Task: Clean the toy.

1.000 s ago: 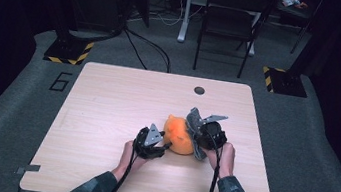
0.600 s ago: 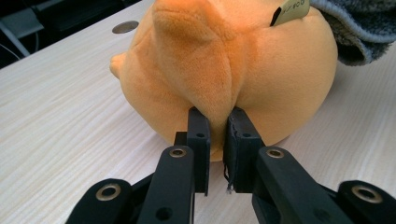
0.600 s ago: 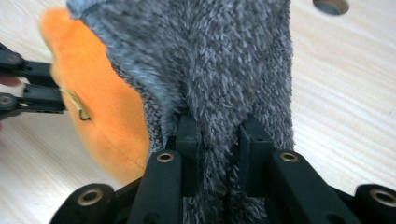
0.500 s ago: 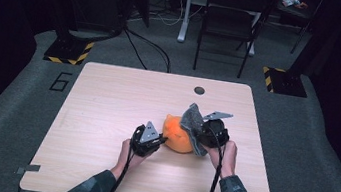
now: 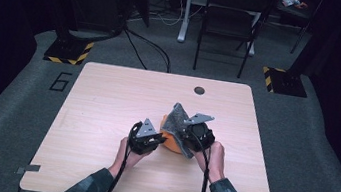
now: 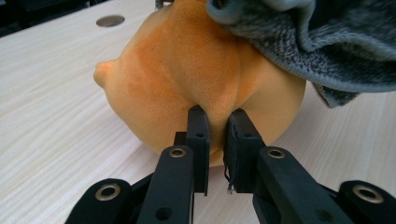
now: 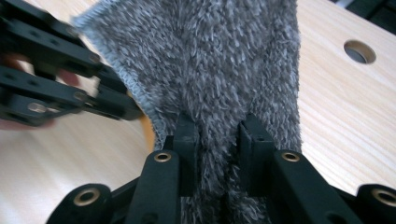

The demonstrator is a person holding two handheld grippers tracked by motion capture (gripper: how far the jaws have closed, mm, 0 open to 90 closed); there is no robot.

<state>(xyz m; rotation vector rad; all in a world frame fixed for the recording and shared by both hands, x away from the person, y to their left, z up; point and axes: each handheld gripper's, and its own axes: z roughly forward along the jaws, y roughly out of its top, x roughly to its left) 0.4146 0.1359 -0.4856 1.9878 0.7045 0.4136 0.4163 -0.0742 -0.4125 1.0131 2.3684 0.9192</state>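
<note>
1. From the high view, the orange plush toy [image 5: 171,141] sits near the middle of the table [image 5: 107,97], on the person's side, between the left gripper [image 5: 154,141] and the right gripper [image 5: 181,130]. Most of it is covered there by the grippers and by the grey cloth [image 5: 175,118], so only a small orange patch shows.
2. The left gripper view shows what the high view hides: the toy [image 6: 187,70] is rounded, with a small nub on one side, and rests on the table [image 6: 51,107]. The left gripper [image 6: 217,122] has just been closing, and its jaws now pinch a fold of the orange fabric between them.
3. In that same view the cloth [image 6: 322,42] drapes over the upper right of the toy; its top is cut off by the frame edge.
4. The right gripper view shows the fuzzy pile of the cloth [image 7: 210,70] close up. The right gripper [image 7: 217,128] has its jaws clamped on the cloth, which is bunched between them and hangs raised above the table [image 7: 355,112].
5. In the right gripper view the left gripper [image 7: 126,109] is blurred at the left, and only a thin orange sliver of the toy [image 7: 148,130] shows beside the cloth edge.
6. A round hole [image 5: 199,90] in the table lies beyond the things.
</note>
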